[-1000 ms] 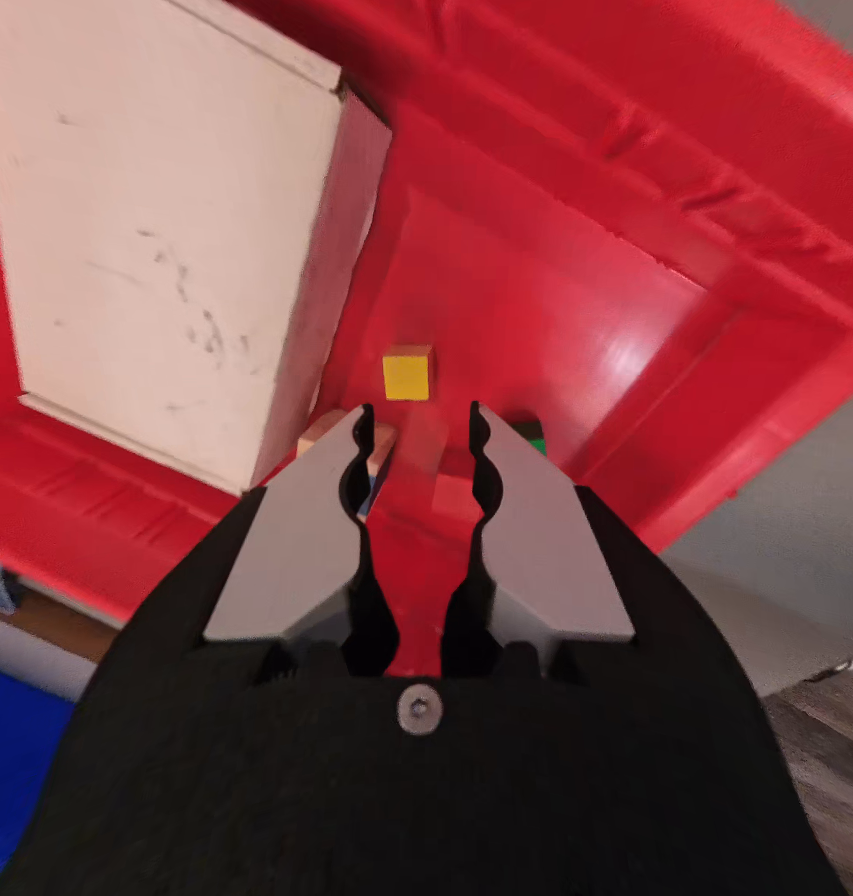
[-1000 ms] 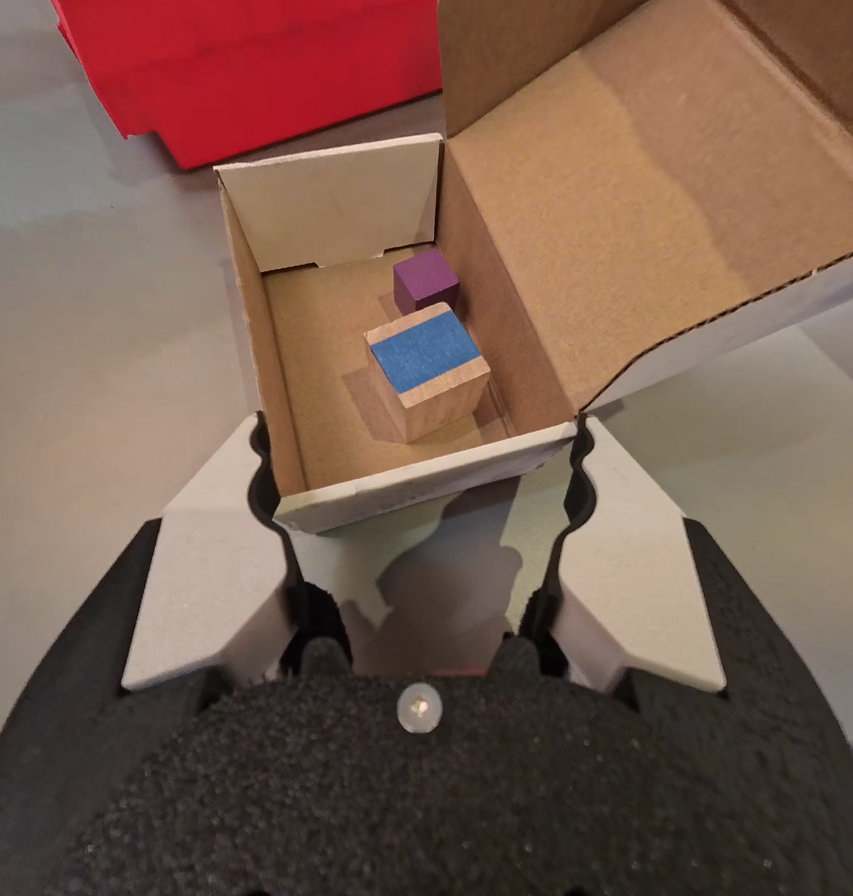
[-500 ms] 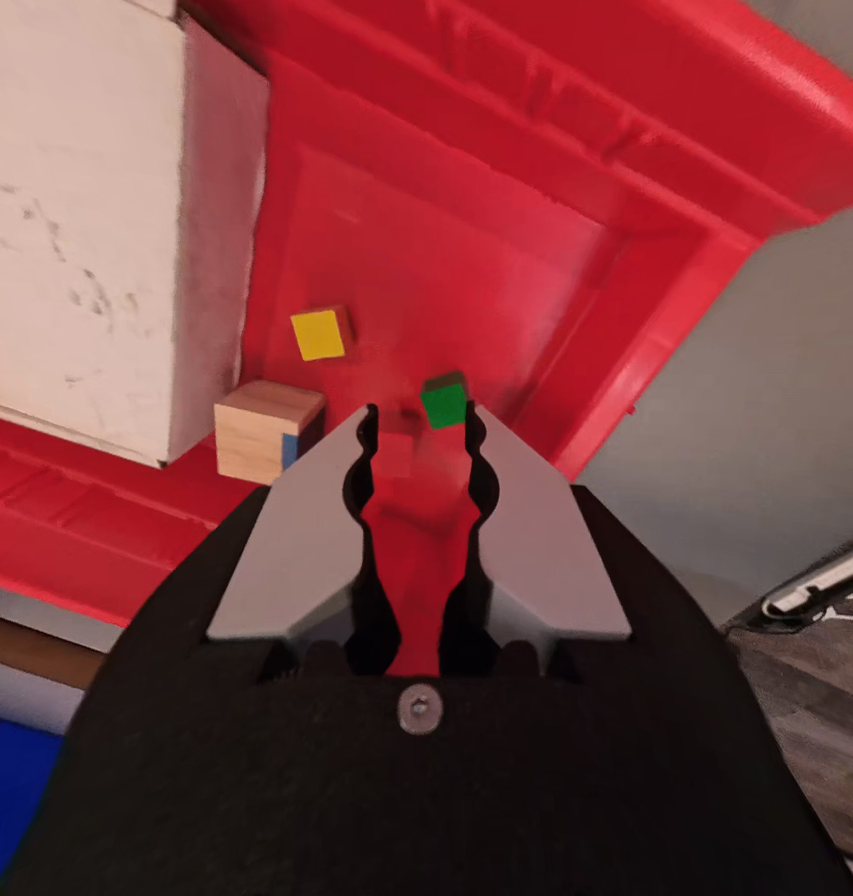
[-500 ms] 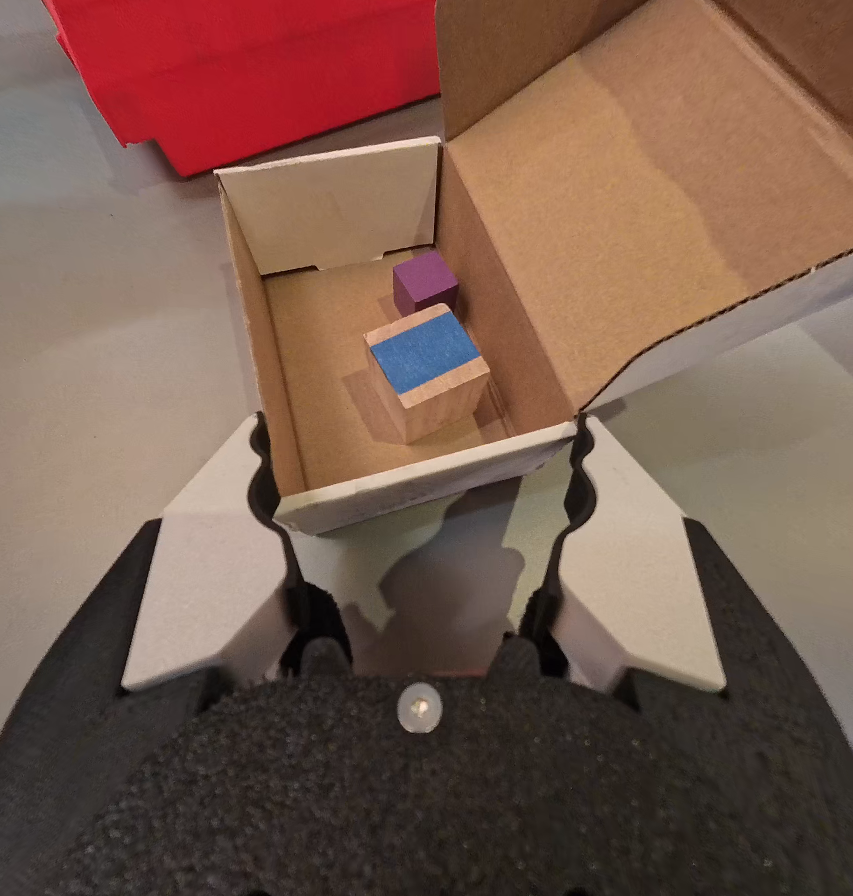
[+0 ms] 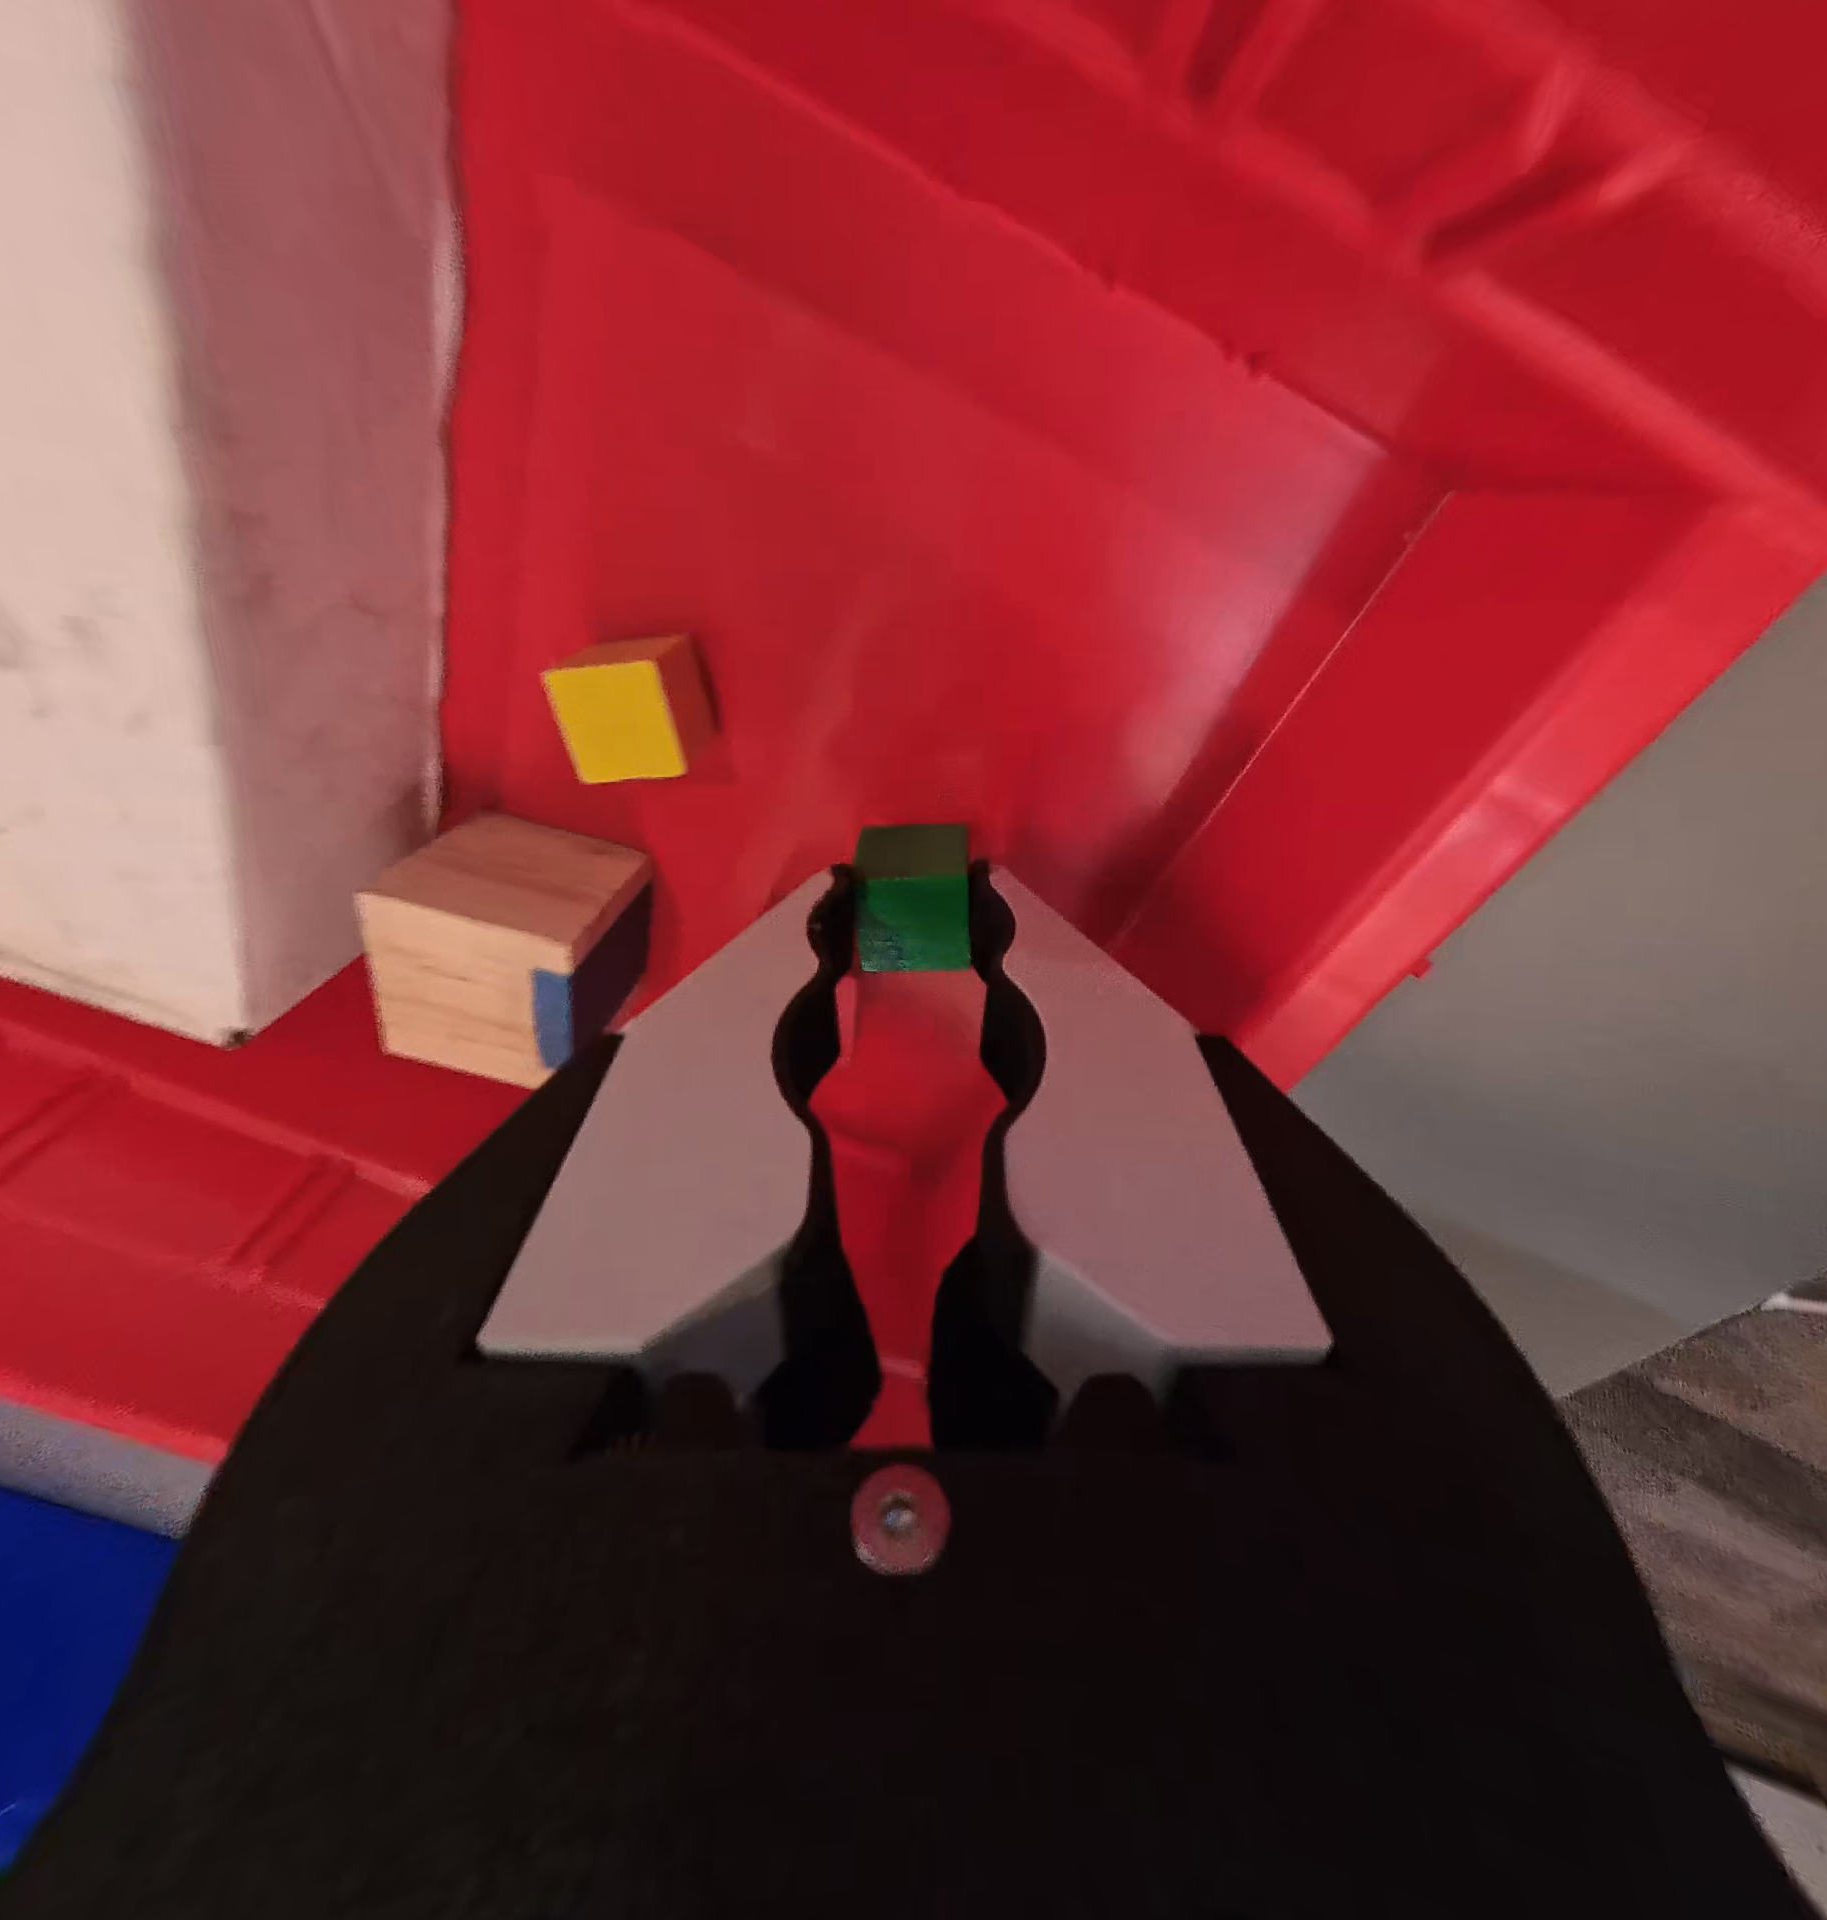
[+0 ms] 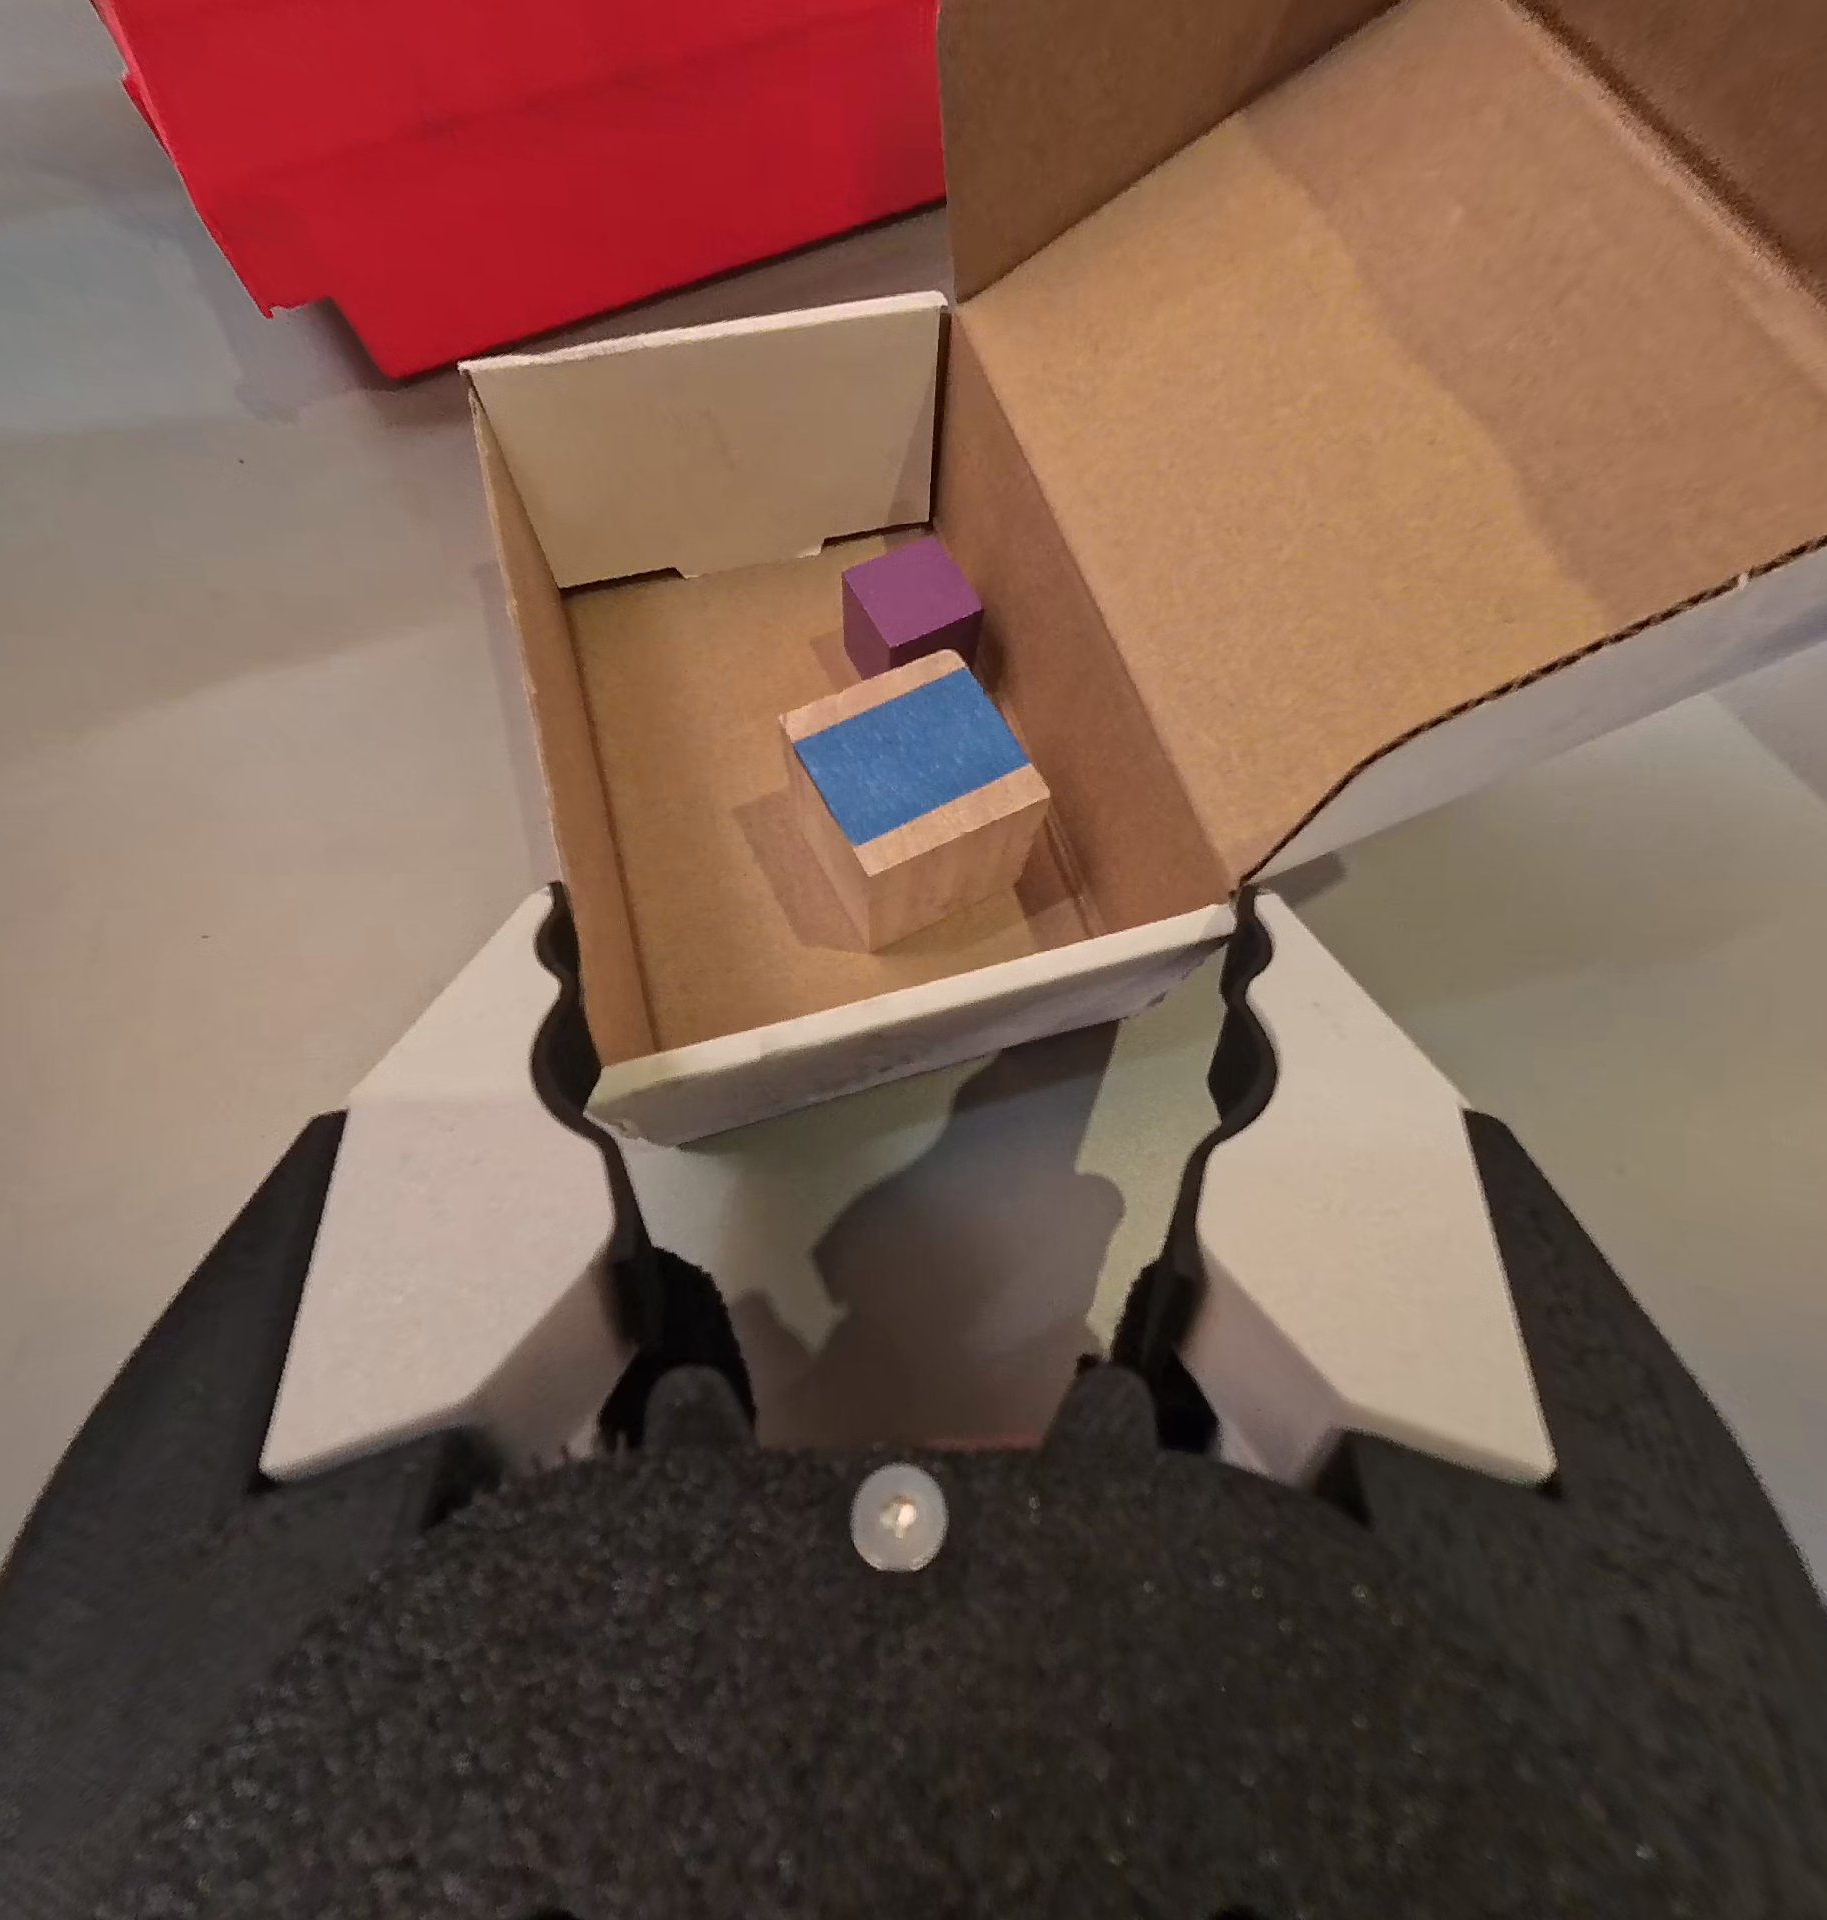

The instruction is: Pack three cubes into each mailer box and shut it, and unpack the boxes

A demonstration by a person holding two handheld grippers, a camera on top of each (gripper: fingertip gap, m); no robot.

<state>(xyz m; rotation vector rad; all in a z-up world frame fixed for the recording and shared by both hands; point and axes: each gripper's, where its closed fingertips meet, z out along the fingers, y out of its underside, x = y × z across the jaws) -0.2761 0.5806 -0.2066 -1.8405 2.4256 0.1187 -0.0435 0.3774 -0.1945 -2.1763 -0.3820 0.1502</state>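
Note:
In the left wrist view, my left gripper (image 5: 909, 914) reaches into a red bin (image 5: 992, 468), jaws narrowed on a small green cube (image 5: 911, 920) near the bin's right wall. A yellow cube (image 5: 623, 717) and a wooden cube with a blue face (image 5: 483, 956) lie to its left. In the right wrist view, my right gripper (image 6: 901, 914) is open, its fingers on either side of the near wall of an open mailer box (image 6: 888, 1049). Inside are a purple cube (image 6: 909, 613) and a wooden cube with a blue top (image 6: 909, 769). The lid (image 6: 1356, 468) stands open to the right.
A closed white mailer box (image 5: 161, 520) fills the left of the red bin, close to the wooden cube. The red bin (image 6: 535, 156) stands behind the open box on the grey table (image 6: 213, 727). A blue object (image 5: 36, 1621) is at the lower left, below the bin. Some 30 centimeters of space lies between my two pairs of fingers. It is some 5 centimeters from my left tips to the yellow cube (image 5: 623, 717). The lid (image 6: 1356, 468) lies around 7 centimeters away from my right fingertips.
My left gripper has moved right and forward in the bin, from the yellow cube to the green cube, and its jaws have narrowed around it. The right gripper and the open box have not moved.

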